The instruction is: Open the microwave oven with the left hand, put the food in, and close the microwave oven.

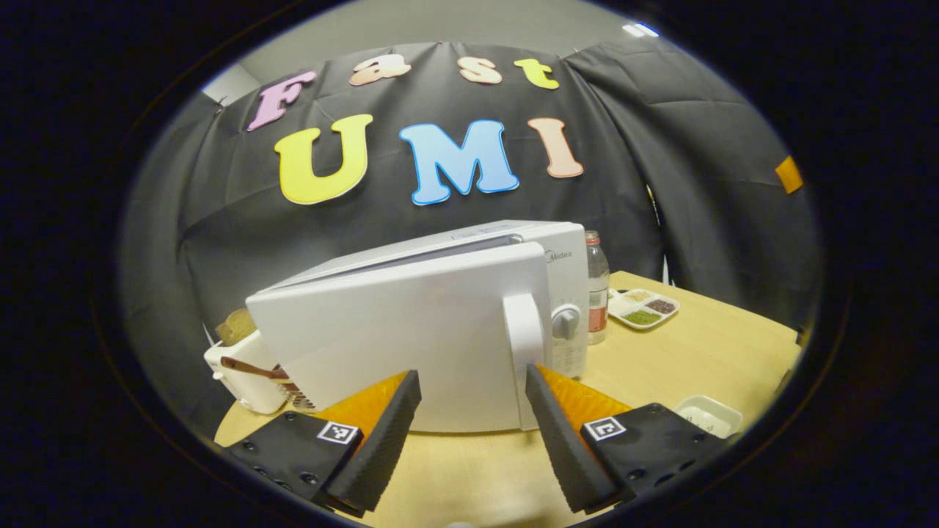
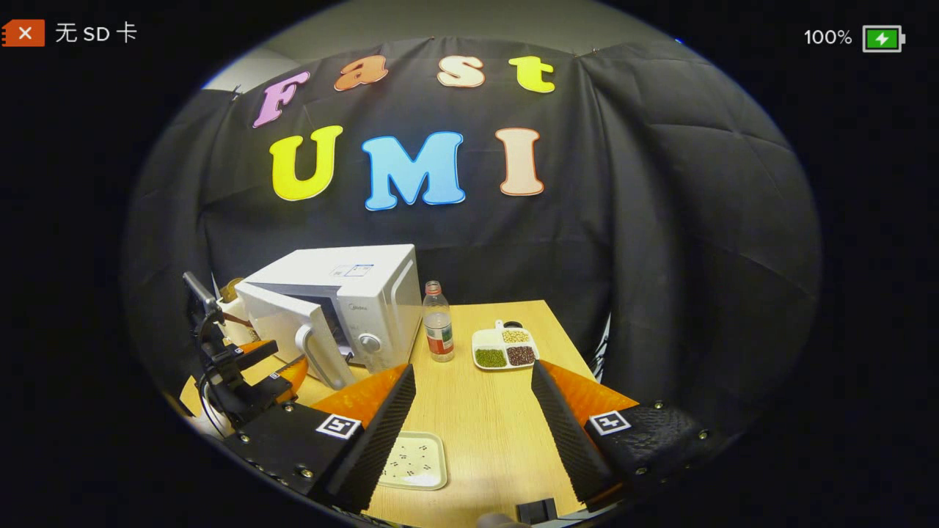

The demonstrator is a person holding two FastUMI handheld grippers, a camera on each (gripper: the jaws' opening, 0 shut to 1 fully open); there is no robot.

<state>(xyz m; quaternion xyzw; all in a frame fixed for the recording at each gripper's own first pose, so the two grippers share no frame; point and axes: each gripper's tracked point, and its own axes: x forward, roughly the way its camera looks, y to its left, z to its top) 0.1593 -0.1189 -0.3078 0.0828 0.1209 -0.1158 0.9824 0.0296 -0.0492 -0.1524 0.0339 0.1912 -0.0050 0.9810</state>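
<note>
Two tongs are in my hands, and both stand wide open with nothing between the fingers. In the left gripper view, my left gripper (image 1: 473, 381) is at the bottom centre of the frame, just in front of the microwave oven (image 1: 440, 323). The microwave door (image 1: 396, 345) is swung partly open and takes the middle of the frame; its upright handle (image 1: 524, 345) is just above my right finger. I cannot tell if the finger touches the door. Behind the oven, at centre right, stands a bottle (image 1: 598, 290), and farther right a divided dish (image 1: 644, 308) with grains lies on the wooden table (image 1: 704, 359). A small white tray (image 1: 708, 416) is at the lower right.

In the right gripper view, my right gripper (image 2: 473, 385) hangs over the table at the bottom centre, well apart from the oven (image 2: 345, 308), which is at centre left with its door ajar. The white tray (image 2: 418, 460) lies below my left finger. The other gripper (image 2: 264, 363) is at the lower left, near the door.
</note>
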